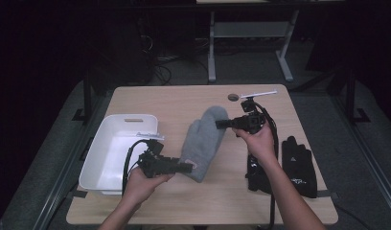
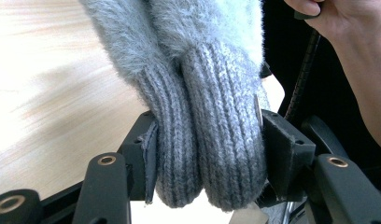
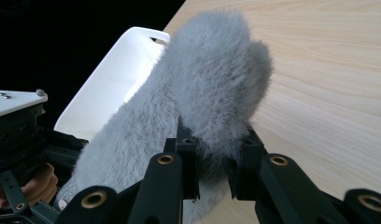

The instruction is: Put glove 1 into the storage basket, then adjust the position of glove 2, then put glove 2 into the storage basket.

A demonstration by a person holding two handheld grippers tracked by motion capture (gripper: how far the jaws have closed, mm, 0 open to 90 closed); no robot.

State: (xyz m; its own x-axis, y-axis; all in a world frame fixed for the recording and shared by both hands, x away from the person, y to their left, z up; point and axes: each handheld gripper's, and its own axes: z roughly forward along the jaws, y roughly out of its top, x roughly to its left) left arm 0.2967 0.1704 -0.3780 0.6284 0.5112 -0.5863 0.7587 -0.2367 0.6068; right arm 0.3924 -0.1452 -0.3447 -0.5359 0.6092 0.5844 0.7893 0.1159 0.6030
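A fuzzy grey mitten (image 1: 204, 140) is held off the wooden table (image 1: 184, 103) between both grippers. My left gripper (image 1: 188, 167) is shut on its ribbed knit cuff (image 2: 212, 149), which bulges between the two pads. My right gripper (image 1: 221, 124) is shut on the fluffy upper end of the mitten (image 3: 216, 88), squeezing the fleece between its jaws. The mitten stretches from the lower left up to the right in the high view.
A white plastic bin (image 1: 118, 151) stands at the table's left edge, just behind my left hand. A pair of black gloves (image 1: 299, 165) lies on the right side of the table. A white strip (image 1: 258, 93) and a round hole (image 1: 233, 97) are at the far edge.
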